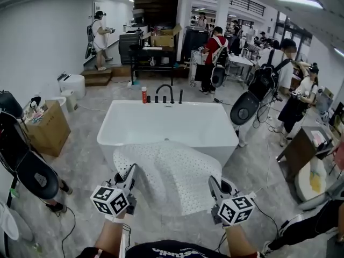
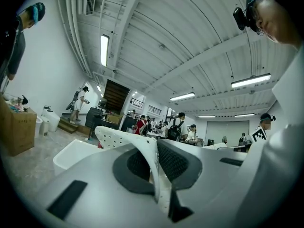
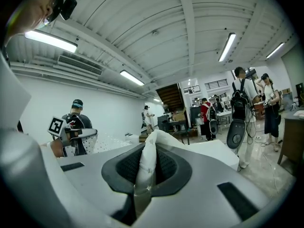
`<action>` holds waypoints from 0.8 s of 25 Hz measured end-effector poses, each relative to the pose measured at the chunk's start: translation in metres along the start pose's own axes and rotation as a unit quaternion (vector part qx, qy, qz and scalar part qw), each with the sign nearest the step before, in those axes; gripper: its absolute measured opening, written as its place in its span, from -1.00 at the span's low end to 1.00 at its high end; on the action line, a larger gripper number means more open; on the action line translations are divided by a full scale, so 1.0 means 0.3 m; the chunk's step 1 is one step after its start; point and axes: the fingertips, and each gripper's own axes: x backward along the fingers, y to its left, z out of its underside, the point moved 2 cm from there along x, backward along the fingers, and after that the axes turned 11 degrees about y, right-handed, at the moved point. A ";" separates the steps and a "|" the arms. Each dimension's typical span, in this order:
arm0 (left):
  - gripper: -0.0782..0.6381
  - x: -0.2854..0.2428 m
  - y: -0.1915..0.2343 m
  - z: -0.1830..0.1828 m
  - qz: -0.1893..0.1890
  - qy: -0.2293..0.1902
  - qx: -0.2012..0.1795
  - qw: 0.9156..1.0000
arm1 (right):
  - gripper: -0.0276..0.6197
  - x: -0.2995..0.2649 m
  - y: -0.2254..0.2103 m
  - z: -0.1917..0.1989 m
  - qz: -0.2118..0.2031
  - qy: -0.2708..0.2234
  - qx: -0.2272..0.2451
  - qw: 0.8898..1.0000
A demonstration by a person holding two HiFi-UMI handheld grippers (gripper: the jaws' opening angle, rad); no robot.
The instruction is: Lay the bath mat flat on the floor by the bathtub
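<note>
A white perforated bath mat (image 1: 172,176) hangs spread between my two grippers, its far edge draped up against the front wall of the white bathtub (image 1: 166,125). My left gripper (image 1: 130,172) is shut on the mat's near left corner, and the mat's edge (image 2: 154,167) shows pinched between the dark pads. My right gripper (image 1: 213,183) is shut on the near right corner, where a bunched fold of mat (image 3: 145,167) sits between its pads. Both grippers are held above the floor in front of the tub.
A black faucet (image 1: 165,92) and an orange bottle (image 1: 144,94) stand at the tub's far rim. A cardboard box (image 1: 47,127) sits left, black bags (image 1: 32,173) near left, a wooden board (image 1: 298,149) right. Several people stand around (image 1: 279,74). Cables lie on the grey floor (image 1: 86,160).
</note>
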 end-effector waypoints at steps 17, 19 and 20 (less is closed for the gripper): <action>-0.70 -0.118 0.036 -0.003 0.045 0.018 0.001 0.999 | -0.78 -0.028 -0.052 -0.002 0.035 0.013 -0.006 0.999; -0.70 -0.133 0.038 -0.003 0.053 0.015 0.003 0.998 | -0.78 -0.026 -0.057 -0.003 0.042 0.012 -0.005 0.999; -0.70 -0.140 0.041 -0.003 0.056 0.014 0.005 0.998 | -0.78 -0.027 -0.060 -0.003 0.045 0.012 -0.005 0.999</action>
